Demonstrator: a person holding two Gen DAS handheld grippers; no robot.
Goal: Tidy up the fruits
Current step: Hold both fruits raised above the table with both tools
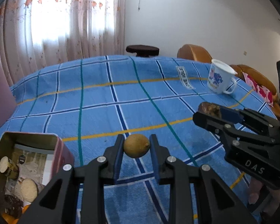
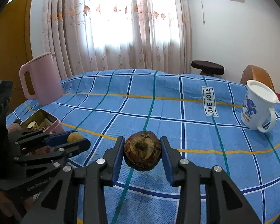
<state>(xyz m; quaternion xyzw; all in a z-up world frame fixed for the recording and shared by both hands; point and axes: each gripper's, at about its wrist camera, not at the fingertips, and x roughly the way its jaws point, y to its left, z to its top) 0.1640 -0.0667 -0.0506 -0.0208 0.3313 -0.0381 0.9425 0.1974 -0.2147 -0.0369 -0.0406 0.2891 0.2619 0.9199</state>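
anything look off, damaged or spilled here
Nothing is spilled or tipped. The only oddity is the dark round fruit clamped in the right hand-held gripper: its skin looks blotchy, flaky and peeling, unlike the smooth tan fruit in the left hand-held gripper.

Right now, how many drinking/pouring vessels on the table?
2. A white mug with blue print stands at the right edge of the blue checked tablecloth; a pink jug stands at the far left by the curtain. None seems hidden.

Left hand-held gripper [image 1: 136, 145] clamped shut, right hand-held gripper [image 2: 142, 154] clamped, both angled downward
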